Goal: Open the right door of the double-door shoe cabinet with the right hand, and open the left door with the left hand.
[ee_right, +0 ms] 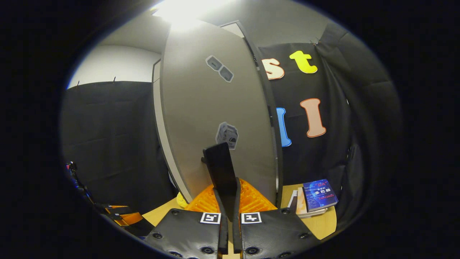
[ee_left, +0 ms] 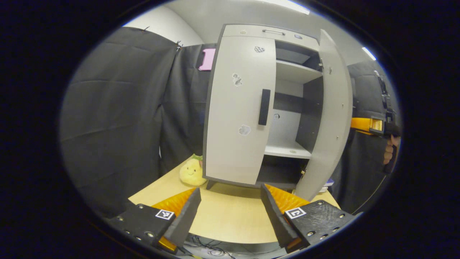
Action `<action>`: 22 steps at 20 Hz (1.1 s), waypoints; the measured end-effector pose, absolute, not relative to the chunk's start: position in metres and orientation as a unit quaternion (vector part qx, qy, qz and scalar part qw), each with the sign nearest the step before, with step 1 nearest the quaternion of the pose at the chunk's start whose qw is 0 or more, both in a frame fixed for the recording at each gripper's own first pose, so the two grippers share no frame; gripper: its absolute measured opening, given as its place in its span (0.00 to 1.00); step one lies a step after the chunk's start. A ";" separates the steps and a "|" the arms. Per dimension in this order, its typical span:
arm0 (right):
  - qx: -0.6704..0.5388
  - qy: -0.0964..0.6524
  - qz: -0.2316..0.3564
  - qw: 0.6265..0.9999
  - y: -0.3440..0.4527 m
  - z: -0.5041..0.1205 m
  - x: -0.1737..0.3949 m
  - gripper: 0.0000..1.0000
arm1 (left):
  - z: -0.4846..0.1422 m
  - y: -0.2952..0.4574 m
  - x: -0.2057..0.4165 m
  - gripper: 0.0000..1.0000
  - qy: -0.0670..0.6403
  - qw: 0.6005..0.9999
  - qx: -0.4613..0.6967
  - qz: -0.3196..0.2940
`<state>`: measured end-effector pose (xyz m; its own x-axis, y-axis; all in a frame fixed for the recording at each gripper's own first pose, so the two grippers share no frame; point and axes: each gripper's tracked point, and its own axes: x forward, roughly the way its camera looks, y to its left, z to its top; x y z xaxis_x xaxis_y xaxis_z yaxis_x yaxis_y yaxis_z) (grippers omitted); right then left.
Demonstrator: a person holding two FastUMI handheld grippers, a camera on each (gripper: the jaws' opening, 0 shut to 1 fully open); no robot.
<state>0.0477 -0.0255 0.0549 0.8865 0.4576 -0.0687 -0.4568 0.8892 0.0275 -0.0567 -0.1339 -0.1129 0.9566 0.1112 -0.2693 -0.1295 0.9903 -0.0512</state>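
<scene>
The left hand-held gripper (ee_left: 230, 210) hovers level over the pale wooden tabletop (ee_left: 230, 219), fingers spread wide, facing the tall grey double-door shoe cabinet (ee_left: 251, 108) that stands upright on it. The cabinet's left door (ee_left: 239, 108) is closed, its black vertical bar handle (ee_left: 264, 107) untouched. The right door (ee_right: 215, 108) stands swung out, baring pale shelves (ee_left: 289, 149). The right hand-held gripper (ee_right: 228, 196) is pinching that door's black handle (ee_right: 220, 167) between both fingers. A yellow plush toy (ee_left: 192, 172) sits beside the cabinet's left foot; a blue-covered book (ee_right: 319, 194) lies at its right.
</scene>
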 end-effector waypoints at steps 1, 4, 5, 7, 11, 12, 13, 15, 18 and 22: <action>0.003 0.034 0.240 0.970 -0.034 0.057 0.049 0.07 | -0.112 -0.139 -0.058 0.95 0.135 0.988 -0.035 0.068; -0.010 0.027 0.252 0.967 -0.058 0.064 0.054 0.06 | -0.109 -0.151 -0.063 0.95 0.131 0.987 -0.033 0.087; -0.009 0.027 0.252 0.967 -0.066 0.064 0.057 0.06 | -0.106 -0.153 -0.065 0.95 0.128 0.987 -0.028 0.094; -0.007 0.027 0.244 0.969 -0.083 0.066 0.063 0.06 | -0.106 -0.155 -0.068 0.95 0.123 0.986 -0.025 0.108; -0.002 0.031 0.236 0.971 -0.081 0.066 0.060 0.06 | -0.106 -0.151 -0.072 0.95 0.116 0.986 -0.036 0.117; -0.004 0.029 0.231 0.973 -0.081 0.068 0.060 0.06 | -0.106 -0.150 -0.072 0.95 0.115 0.986 -0.036 0.118; -0.002 0.031 0.224 0.974 -0.080 0.064 0.060 0.06 | -0.106 -0.146 -0.070 0.95 0.114 0.986 -0.039 0.118; 0.007 0.036 0.212 0.977 -0.081 0.063 0.059 0.03 | -0.105 -0.135 -0.064 0.95 0.115 0.985 -0.045 0.117; -0.001 0.033 0.188 0.982 -0.083 0.066 0.058 0.06 | -0.095 -0.111 -0.047 0.95 0.106 0.987 -0.032 0.116; 0.001 0.034 0.137 0.990 -0.085 0.064 0.055 0.06 | -0.077 -0.098 -0.015 0.96 0.091 0.992 -0.021 0.084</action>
<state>0.0554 -0.0849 0.0637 0.9601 0.2712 -0.0674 -0.2711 0.9625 0.0107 -0.0152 -0.0984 -0.0773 0.9691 0.1636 -0.1846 -0.1712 0.9849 -0.0258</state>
